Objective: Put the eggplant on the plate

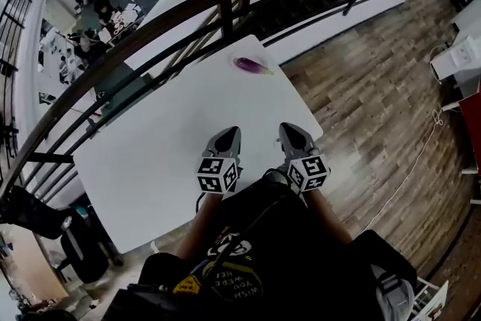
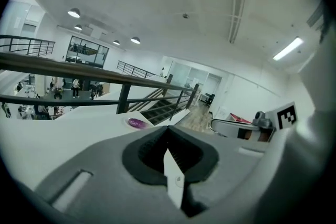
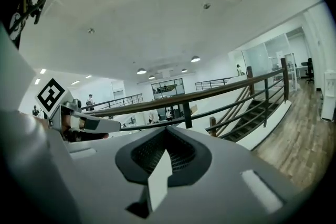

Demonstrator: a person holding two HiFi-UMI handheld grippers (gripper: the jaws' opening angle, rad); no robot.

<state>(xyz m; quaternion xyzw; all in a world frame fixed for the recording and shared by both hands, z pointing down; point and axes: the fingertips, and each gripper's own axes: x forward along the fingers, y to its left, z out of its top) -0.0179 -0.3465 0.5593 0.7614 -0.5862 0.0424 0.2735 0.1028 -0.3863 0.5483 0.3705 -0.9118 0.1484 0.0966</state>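
Observation:
The purple eggplant (image 1: 252, 65) lies on a pale plate (image 1: 235, 59) at the far corner of the white table (image 1: 165, 154). In the left gripper view the eggplant (image 2: 137, 123) shows small, far ahead over the jaws. My left gripper (image 1: 231, 131) and right gripper (image 1: 289, 128) hover side by side over the table's near edge, close to my body and well short of the plate. Both are shut with nothing between the jaws, as their own views show for the left gripper (image 2: 168, 128) and the right gripper (image 3: 167, 129).
A dark railing (image 1: 225, 7) runs behind the table's far and left edges, with a stairwell beyond it. Wooden floor (image 1: 376, 101) lies to the right. A black bag (image 1: 79, 244) stands by the table's near left corner.

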